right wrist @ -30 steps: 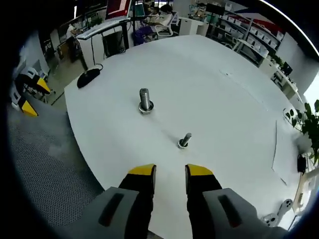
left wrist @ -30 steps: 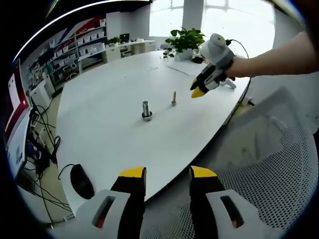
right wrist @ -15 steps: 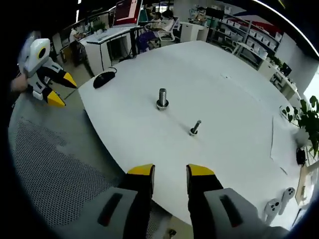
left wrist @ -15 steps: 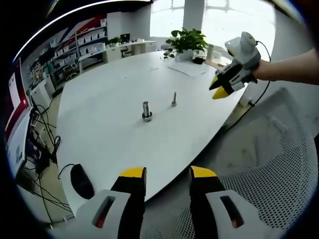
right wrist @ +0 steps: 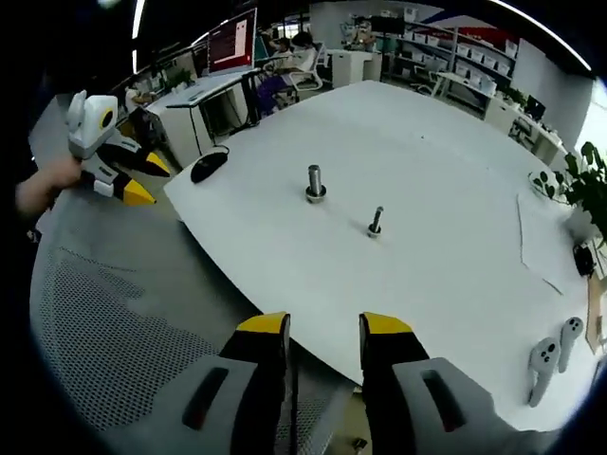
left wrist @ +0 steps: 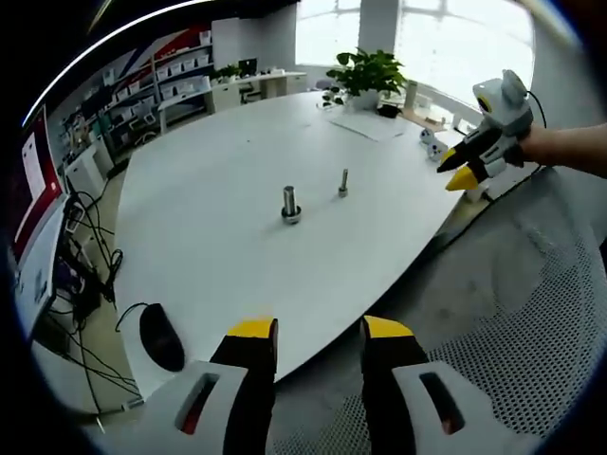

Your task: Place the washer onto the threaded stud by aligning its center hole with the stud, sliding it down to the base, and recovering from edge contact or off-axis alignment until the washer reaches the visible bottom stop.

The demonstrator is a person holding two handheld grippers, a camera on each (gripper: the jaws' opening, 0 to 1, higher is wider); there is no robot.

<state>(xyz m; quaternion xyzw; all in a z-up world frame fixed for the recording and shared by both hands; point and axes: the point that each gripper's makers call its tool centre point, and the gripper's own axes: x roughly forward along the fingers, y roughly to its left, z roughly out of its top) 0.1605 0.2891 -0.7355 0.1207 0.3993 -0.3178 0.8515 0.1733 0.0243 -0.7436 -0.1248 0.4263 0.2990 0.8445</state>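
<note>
Two upright metal studs stand mid-table on the white table (left wrist: 218, 237). The thicker stud (left wrist: 291, 205) (right wrist: 315, 184) has a wider ring at its base, and I cannot tell whether that ring is a washer. The thin stud (left wrist: 343, 183) (right wrist: 376, 222) stands beside it. My left gripper (left wrist: 320, 332) is open, holds nothing, and hangs off the table's near edge. It also appears at the left of the right gripper view as the left gripper (right wrist: 147, 180). My right gripper (right wrist: 323, 327) is open with nothing between its jaws, beyond the table edge. In the left gripper view, a hand holds this right gripper (left wrist: 455, 169) at the far right.
A black mouse (left wrist: 163, 336) (right wrist: 209, 166) lies near the table edge. Papers (left wrist: 370, 123) and a potted plant (left wrist: 365, 71) sit at the far end. White controllers (right wrist: 550, 355) rest near one edge. A grey mesh chair (left wrist: 531, 313) lies under both grippers. Desks and shelves ring the room.
Both grippers have drawn back from the table. The right gripper has gone from above the tabletop to beyond its edge, and the studs look smaller in its view. Jaw gaps are unchanged.
</note>
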